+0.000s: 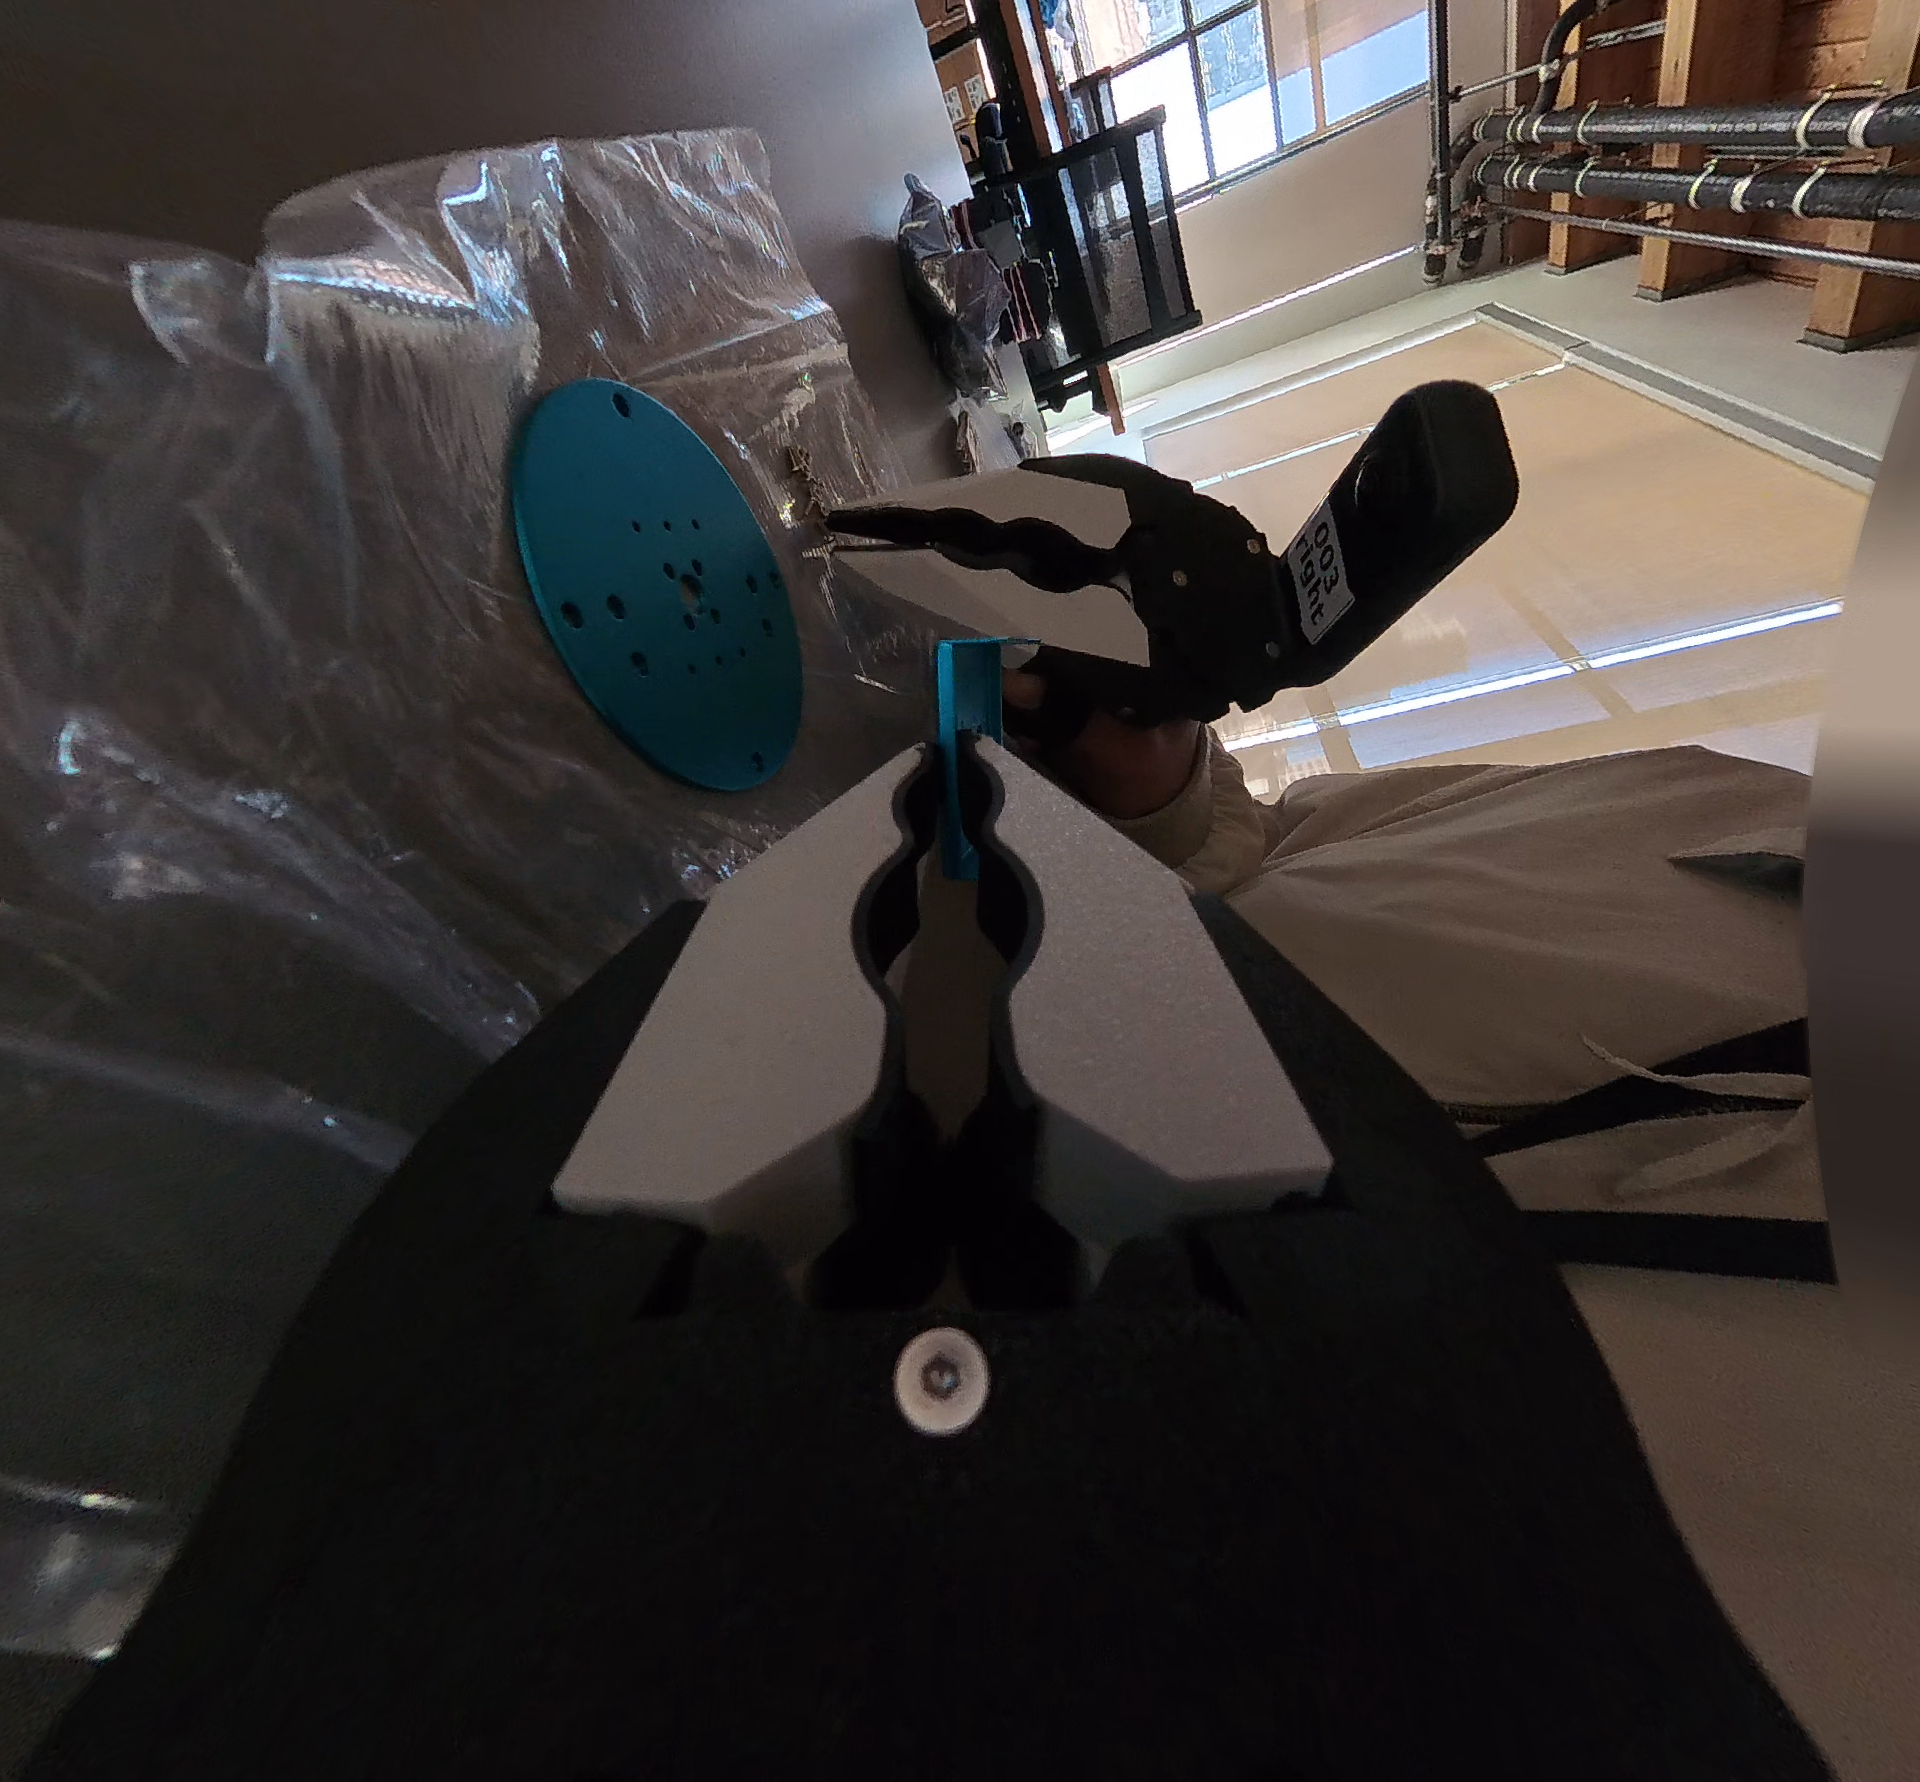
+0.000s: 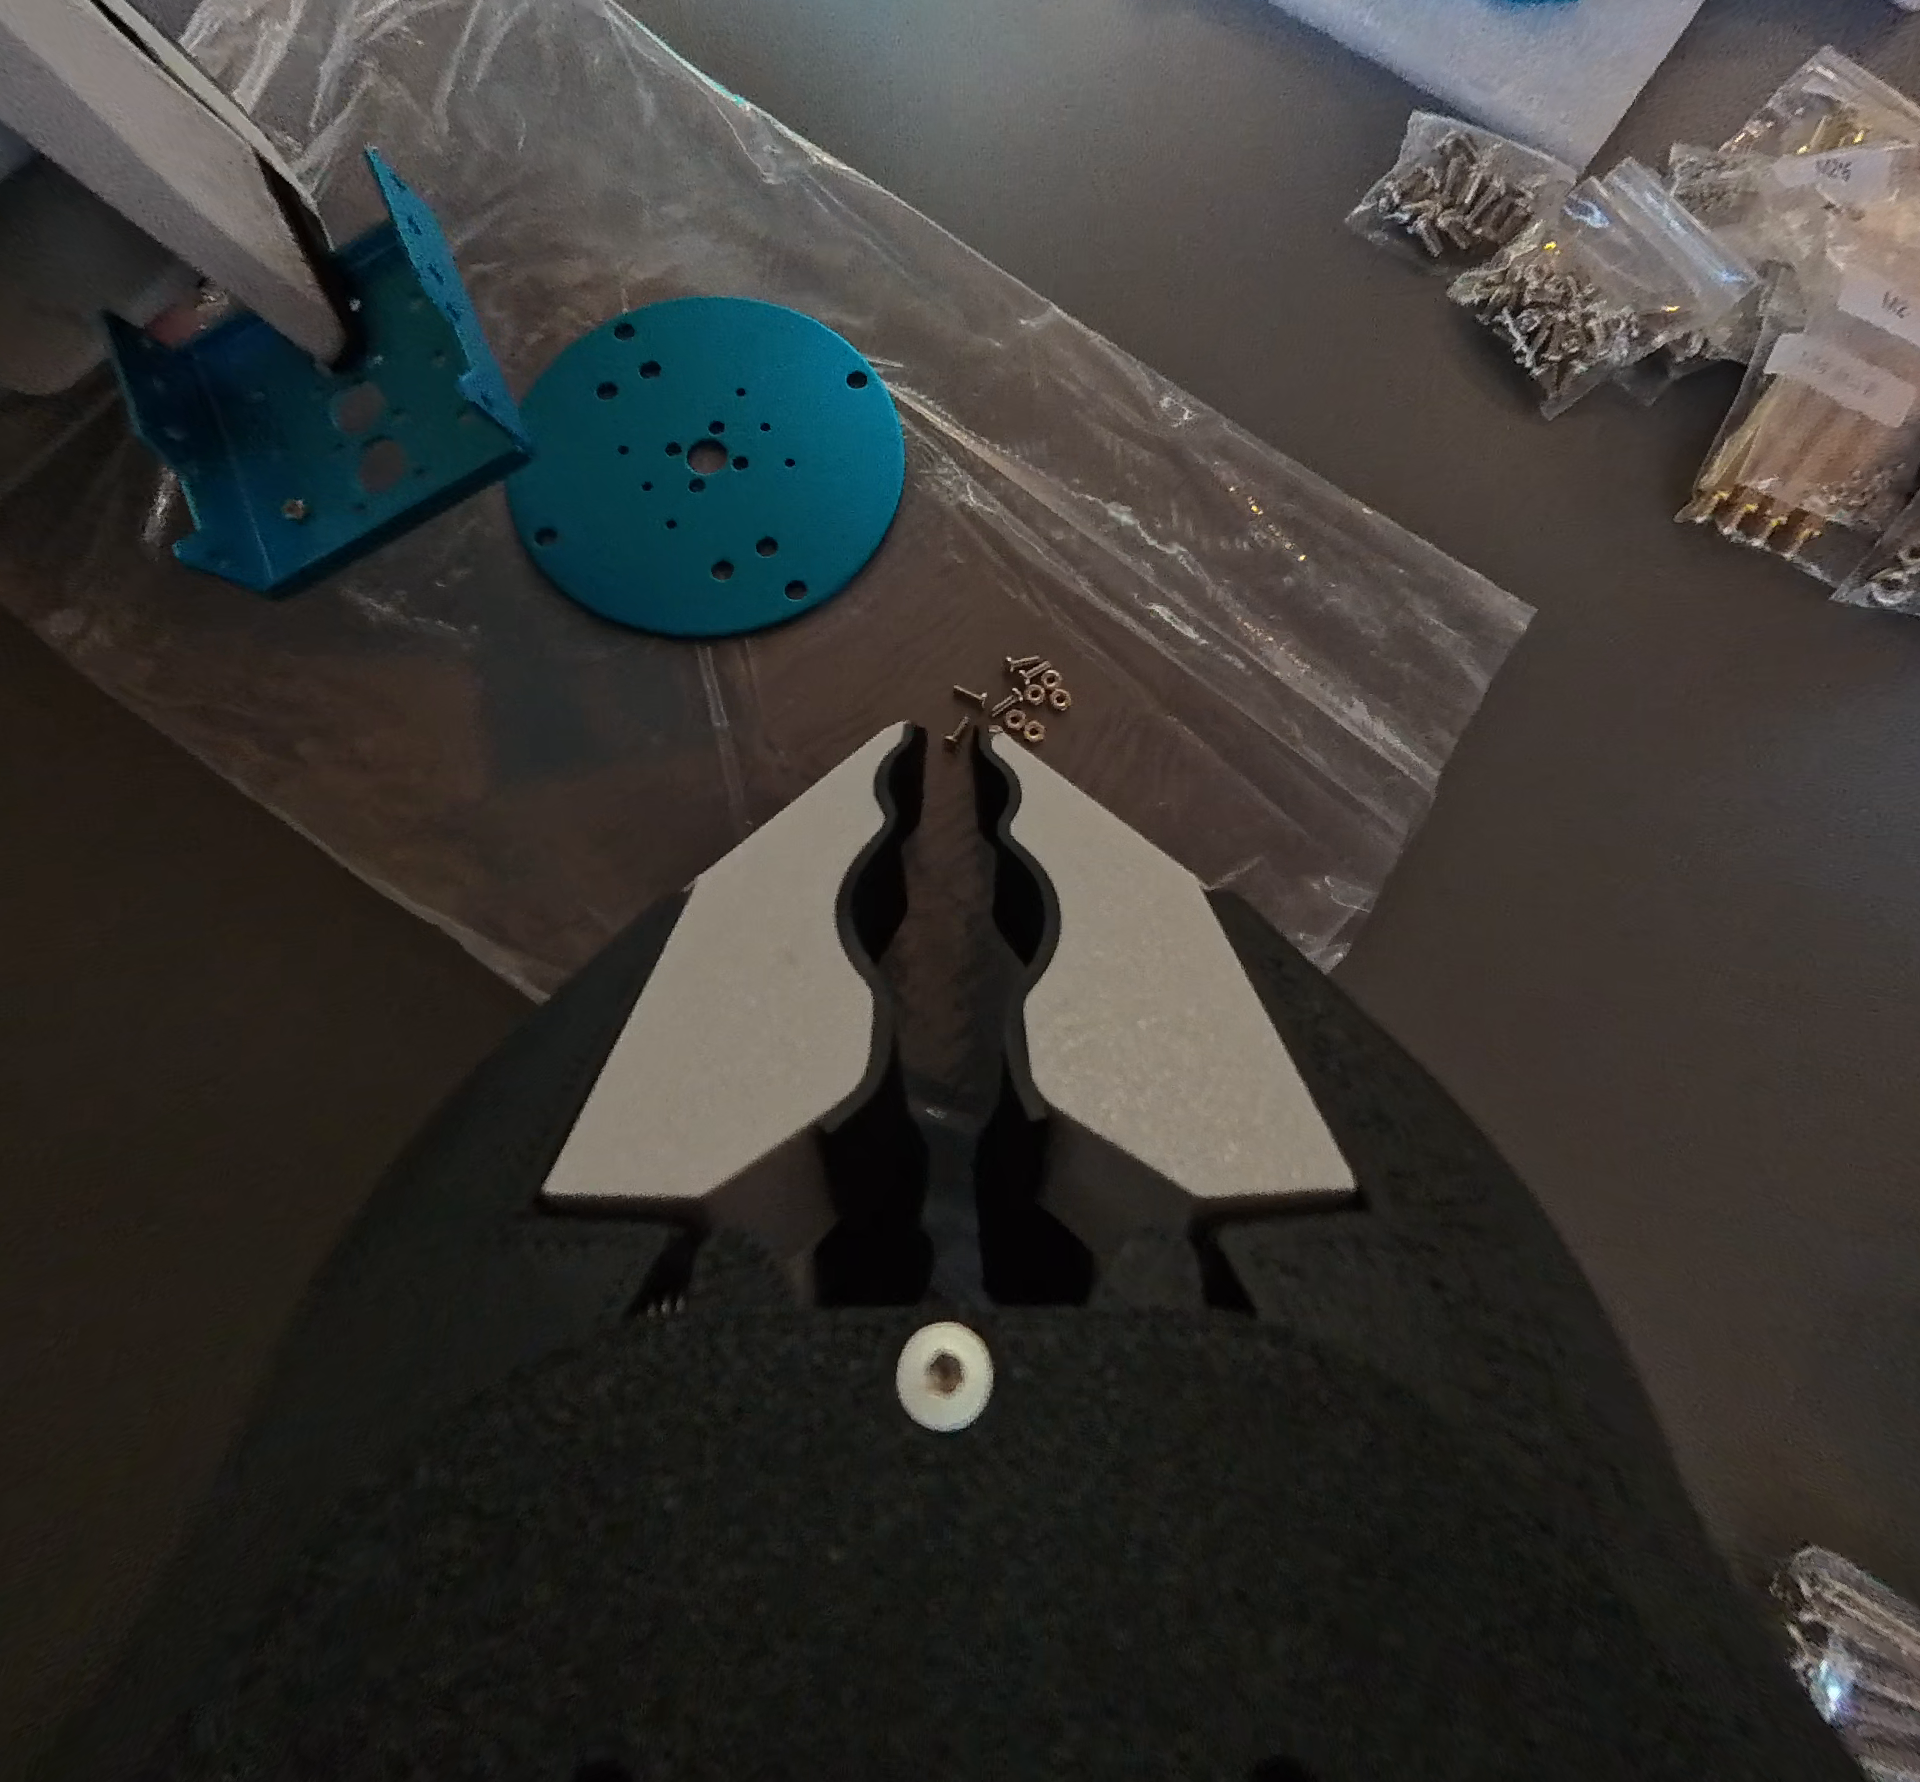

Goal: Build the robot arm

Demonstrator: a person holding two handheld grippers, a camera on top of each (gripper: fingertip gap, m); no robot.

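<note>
Dark tabletop [image 2: 1195,174] carries a clear plastic sheet [image 2: 1195,569]. On it lies a blue round plate [image 2: 704,467]. Just left, the left gripper [image 1: 958,747] clamps a blue bracket [image 2: 312,454]. The right gripper [image 2: 948,740], narrowly parted and empty, hovers at loose screws and nuts [image 2: 1023,693].

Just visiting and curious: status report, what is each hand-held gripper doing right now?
Left hand-held gripper shut on blue bracket. Right hand-held gripper slightly open, empty, at loose screws. Blue disc flat on plastic sheet.
</note>
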